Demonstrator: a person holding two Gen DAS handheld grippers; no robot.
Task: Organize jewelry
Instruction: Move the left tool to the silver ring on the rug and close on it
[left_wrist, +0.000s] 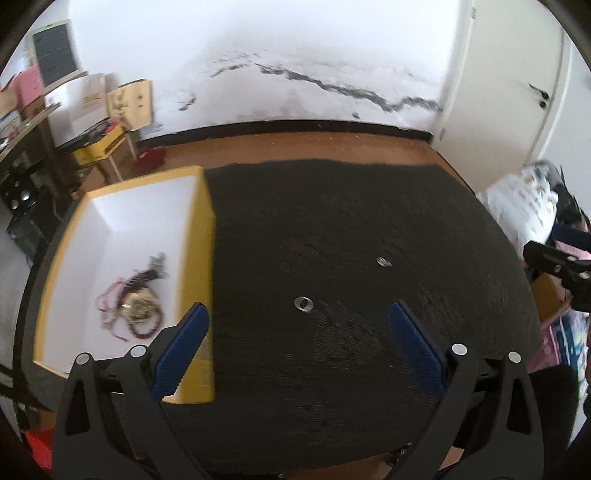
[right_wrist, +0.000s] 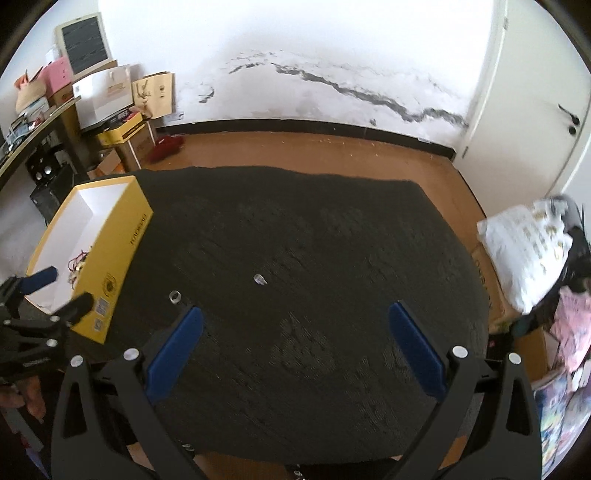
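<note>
Two small silver rings are lying loose on the black textured mat (left_wrist: 332, 229): a wider silver band ring (left_wrist: 303, 304) nearer, and a smaller silver ring (left_wrist: 384, 261) farther off to the right. One open yellow cardboard box with a white inside (left_wrist: 122, 236) is sitting at the mat's left edge, holding a single tangle of red cords, beads and a gold-coloured piece (left_wrist: 135, 301). Two grippers are showing. The left gripper (left_wrist: 297, 314), with blue-padded fingers, is gaping wide with nothing between its jaws; the band ring is lying just past the gap, between the fingertips. The right gripper (right_wrist: 295, 317) is spread just as wide and gripping nothing, with the band ring (right_wrist: 174, 296) lying just beyond its left fingertip (right_wrist: 192, 321) and the smaller ring (right_wrist: 260, 279) farther ahead, well apart from both fingers.
</note>
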